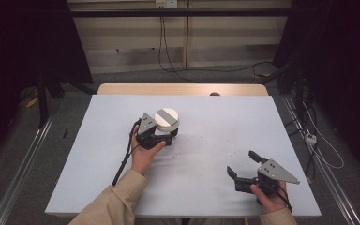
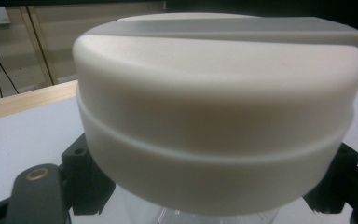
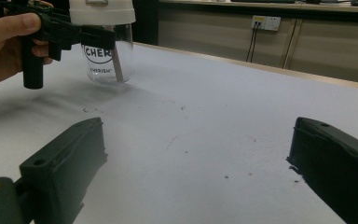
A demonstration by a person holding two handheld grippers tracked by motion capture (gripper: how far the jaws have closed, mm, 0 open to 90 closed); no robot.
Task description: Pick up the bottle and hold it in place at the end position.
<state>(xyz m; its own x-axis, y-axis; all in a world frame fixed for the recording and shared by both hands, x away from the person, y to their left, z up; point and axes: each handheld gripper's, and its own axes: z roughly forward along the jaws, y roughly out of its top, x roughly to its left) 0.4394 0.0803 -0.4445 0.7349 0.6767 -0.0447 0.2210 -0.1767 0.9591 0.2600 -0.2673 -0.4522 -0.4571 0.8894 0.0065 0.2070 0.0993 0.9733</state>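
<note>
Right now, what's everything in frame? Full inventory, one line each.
clear glass jar with white round lid: 1, clear and white, mid-table, clamped just under the lid by the left gripper.
pale blue-grey table top: 1, bears it all, light wood strip at far edge.
white wall sockets: 1 pair, on the far wall.
black cables: several, floor behind the table.
left gripper: 1, black, jaws shut on the jar.
right gripper: 1, black, near right, jaws open, nothing between them.

There is one clear glass jar with a white round lid (image 1: 167,120) near the middle of the frame. There are two black grippers: one (image 1: 165,139) by the jar, one (image 1: 243,163) at the lower right. One pale blue table (image 1: 225,122) holds them all.
</note>
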